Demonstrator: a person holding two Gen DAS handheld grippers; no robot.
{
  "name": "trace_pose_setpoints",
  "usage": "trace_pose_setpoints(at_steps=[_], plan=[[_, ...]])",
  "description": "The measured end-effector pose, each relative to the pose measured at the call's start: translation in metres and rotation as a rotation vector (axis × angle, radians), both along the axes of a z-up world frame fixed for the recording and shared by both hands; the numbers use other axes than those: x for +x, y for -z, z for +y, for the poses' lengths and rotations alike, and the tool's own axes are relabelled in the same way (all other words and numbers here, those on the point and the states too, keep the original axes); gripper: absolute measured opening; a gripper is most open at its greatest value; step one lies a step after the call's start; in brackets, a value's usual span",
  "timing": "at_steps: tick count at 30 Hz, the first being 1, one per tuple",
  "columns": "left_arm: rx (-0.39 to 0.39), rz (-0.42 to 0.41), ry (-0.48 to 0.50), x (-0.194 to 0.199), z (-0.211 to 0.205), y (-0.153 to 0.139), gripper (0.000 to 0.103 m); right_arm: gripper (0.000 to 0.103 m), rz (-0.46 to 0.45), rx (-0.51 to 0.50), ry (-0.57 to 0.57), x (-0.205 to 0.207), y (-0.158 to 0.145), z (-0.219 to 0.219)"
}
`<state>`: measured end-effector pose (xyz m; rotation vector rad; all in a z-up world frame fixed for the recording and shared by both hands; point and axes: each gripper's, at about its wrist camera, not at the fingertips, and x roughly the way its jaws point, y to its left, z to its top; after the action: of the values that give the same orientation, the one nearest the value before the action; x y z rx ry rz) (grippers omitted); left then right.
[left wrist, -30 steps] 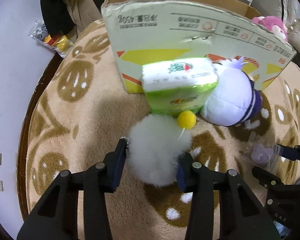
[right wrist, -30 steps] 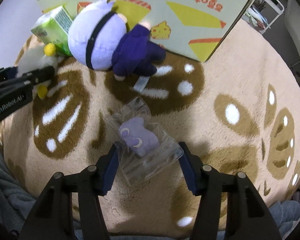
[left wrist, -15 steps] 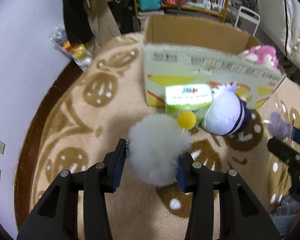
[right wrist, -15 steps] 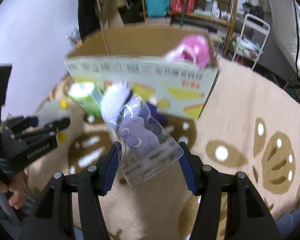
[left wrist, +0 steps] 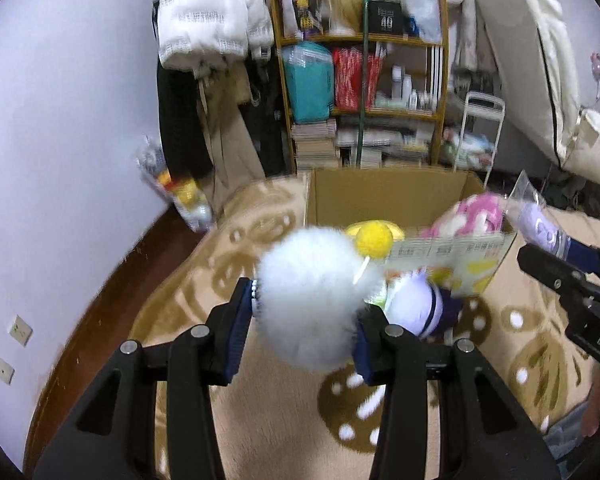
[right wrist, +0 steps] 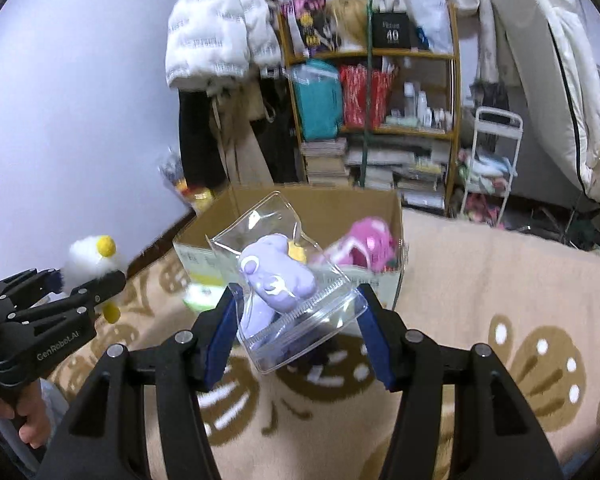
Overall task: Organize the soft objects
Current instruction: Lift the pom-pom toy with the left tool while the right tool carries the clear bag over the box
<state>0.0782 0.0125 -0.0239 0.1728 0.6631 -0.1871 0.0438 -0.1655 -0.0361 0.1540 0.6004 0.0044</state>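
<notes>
Slippage is risked: clear pouch (right wrist: pixel 296 300) clamped in right gripper (right wrist: pixel 296 332), white pompom (left wrist: pixel 306 300) squeezed between left gripper (left wrist: pixel 304 320) pads, cardboard box (right wrist: pixel 312 216) ahead.

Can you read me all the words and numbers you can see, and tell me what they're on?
"GenRobot.AI": on the left tongs, seen in the right view.
"DAS": cut off at the edge, on the right tongs, seen in the left view.
"40": on a black box on the shelf's top level.
Print on the cardboard box: too blurred to read.
Book spines on the shelf: too small to read.
</notes>
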Motion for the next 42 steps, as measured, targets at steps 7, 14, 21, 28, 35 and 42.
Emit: trace_pose_setpoints(at_steps=[7,14,21,28,35,42], plan=[[-0.019,-0.118,0.059,0.004,-0.012,-0.045,0.043,0.061,-0.090,0.005,-0.005,-0.001,-0.027,-0.002],[-0.005,-0.164,0.104,0.023,-0.022,-0.078,0.043,0.061,-0.150,-0.040,-0.011,0.011,-0.059,-0.008],[-0.030,-0.167,0.136,0.048,-0.031,-0.090,0.043,0.061,-0.210,-0.106,0.028,0.029,-0.077,-0.014],[0.015,-0.156,0.155,0.069,-0.045,-0.075,0.043,0.061,-0.197,-0.121,0.018,0.053,-0.075,-0.022],[0.021,-0.102,0.153,0.086,-0.050,-0.047,0.044,0.061,-0.170,-0.116,0.034,0.065,-0.051,-0.027],[0.032,-0.038,0.151,0.106,-0.058,-0.018,0.044,0.061,-0.102,-0.089,0.038,0.084,-0.023,-0.033]])
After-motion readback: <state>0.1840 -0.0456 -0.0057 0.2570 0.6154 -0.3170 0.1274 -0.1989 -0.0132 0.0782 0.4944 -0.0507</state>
